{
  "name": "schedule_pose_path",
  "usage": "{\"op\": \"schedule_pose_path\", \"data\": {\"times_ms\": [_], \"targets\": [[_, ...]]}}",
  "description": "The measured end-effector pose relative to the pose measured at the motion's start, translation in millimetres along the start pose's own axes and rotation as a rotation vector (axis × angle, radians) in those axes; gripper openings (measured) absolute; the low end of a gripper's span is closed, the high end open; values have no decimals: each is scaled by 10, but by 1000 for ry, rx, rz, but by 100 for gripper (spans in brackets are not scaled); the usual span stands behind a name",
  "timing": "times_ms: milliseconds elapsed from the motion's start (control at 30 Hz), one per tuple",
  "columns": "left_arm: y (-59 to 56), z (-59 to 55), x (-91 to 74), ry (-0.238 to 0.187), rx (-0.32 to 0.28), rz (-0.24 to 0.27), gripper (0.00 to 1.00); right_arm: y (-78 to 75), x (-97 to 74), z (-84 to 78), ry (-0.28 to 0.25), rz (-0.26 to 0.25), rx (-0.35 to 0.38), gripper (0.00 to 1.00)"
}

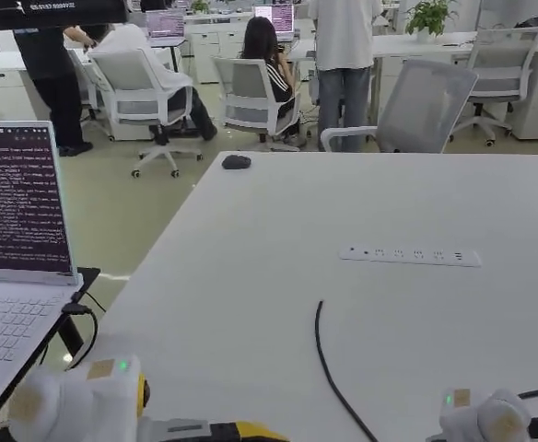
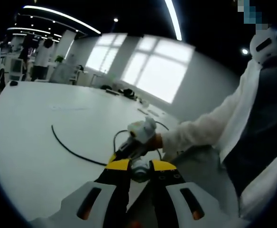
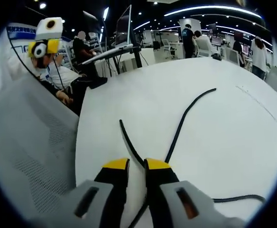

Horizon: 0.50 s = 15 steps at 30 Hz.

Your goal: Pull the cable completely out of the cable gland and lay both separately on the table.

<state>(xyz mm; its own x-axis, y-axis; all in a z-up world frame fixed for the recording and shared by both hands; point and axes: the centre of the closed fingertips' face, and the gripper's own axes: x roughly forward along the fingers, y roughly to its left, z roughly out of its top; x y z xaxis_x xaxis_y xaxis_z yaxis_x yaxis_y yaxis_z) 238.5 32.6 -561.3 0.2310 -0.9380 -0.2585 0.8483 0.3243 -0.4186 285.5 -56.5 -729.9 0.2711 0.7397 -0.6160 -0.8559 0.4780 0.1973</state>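
One cable (image 3: 183, 118) trails over the table (image 1: 389, 203), right gripper (image 3: 137, 165) pinched onto it; one pale cable gland (image 2: 138, 171) sits clamped in the left gripper (image 2: 141, 165); two grippers working; separation looks unfinished, gland not yet laid down.

**A Big, Bright Office**

A big white table (image 1: 343, 212) stands in front. A power strip (image 1: 409, 255) and a dark mouse (image 1: 236, 162) lie on it. An open laptop (image 1: 20, 198) sits to the left. Grey chairs (image 1: 426, 106) and white desks (image 1: 216, 41) stand on the shiny floor (image 1: 131, 212). Big windows (image 2: 152, 71) let in light. Long lamps (image 2: 174, 19) glow above.
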Motion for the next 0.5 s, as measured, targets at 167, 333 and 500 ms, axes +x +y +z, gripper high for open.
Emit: {"op": "schedule_pose_path", "data": {"times_ms": [167,333,500], "targets": [[323,14,228,31,48,36,17,-3,-224,99,-39,-20,-12,19],[691,-59,457,71,72,99,17,23,-621,250,-115,-65,-2,24],[1026,-256,750,124,85,142,17,66,-1051,324,-176,-151,6,26]]}}
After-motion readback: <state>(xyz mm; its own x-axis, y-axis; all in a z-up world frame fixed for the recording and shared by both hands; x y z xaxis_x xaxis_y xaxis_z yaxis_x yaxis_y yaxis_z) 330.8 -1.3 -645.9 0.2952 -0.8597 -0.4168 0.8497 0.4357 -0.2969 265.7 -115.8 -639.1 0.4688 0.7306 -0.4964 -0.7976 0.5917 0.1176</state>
